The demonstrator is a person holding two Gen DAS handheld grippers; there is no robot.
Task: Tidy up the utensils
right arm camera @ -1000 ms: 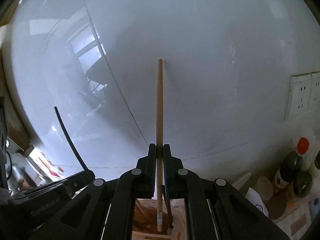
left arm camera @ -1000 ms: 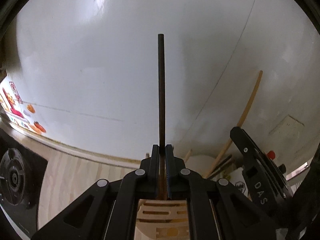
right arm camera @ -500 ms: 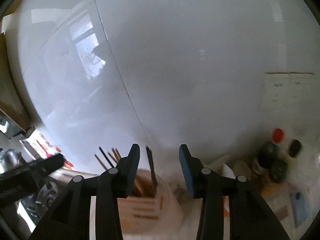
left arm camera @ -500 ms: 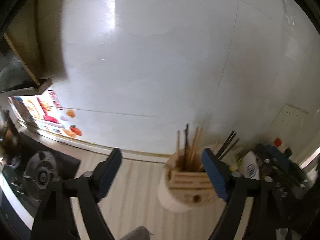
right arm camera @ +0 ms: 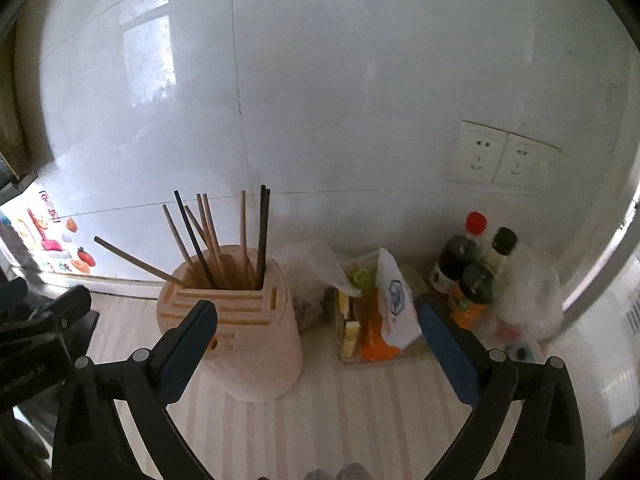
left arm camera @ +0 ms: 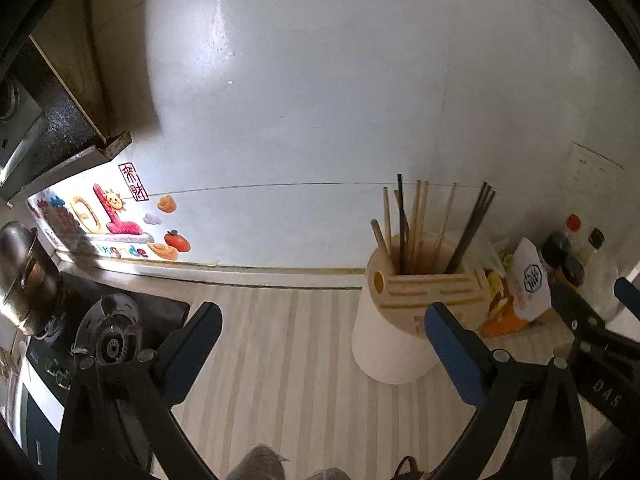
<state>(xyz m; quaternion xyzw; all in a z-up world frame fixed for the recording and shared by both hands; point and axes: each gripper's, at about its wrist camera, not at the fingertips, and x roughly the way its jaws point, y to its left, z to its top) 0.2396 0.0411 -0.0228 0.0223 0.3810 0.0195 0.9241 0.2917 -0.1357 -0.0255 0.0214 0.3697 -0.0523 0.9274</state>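
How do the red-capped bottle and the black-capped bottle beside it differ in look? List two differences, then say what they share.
Cap: the red-capped bottle has a bright red cap, while the black-capped bottle has a dark one.
Contents: the red-capped bottle looks filled with dark liquid, while the black-capped bottle's body looks pale or clear.
Shared: both stand upright near the wall, beside the snack packets.

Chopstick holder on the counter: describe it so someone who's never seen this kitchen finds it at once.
Find the white tiled wall above the pale striped counter. The chopstick holder stands on the counter, left of a cluster of packets and dark sauce bottles. It is the only cream, slotted-top tub with light and black chopsticks sticking up out of it.
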